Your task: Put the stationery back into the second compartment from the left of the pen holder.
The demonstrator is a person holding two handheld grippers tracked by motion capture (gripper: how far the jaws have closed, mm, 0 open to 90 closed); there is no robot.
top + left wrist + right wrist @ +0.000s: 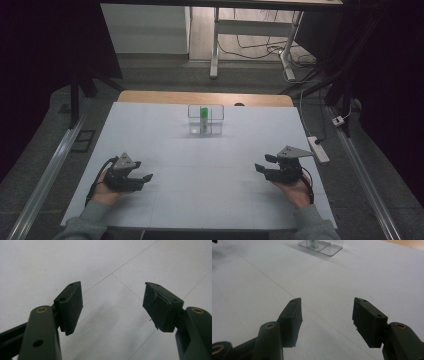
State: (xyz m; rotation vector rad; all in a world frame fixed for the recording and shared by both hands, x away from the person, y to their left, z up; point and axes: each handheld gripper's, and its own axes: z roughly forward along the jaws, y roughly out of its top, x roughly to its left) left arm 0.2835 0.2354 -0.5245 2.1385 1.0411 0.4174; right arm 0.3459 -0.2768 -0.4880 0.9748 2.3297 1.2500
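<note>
Nothing is started: the left gripper (145, 177) and right gripper (261, 164) rest wide apart on the white table (210, 170), jaws spread, holding nothing. The green-capped tube (204, 118) stands in the clear 2-compartment plastic holder (218, 122) far ahead; reaching it likely comes next.

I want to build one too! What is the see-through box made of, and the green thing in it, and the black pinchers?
The box looks like clear hard plastic: you see straight through its glossy walls. The green tube seems plastic too, though it is too small to be sure. The left gripper has matte black pads, probably rubber or foam; one edge looks chipped.
</note>
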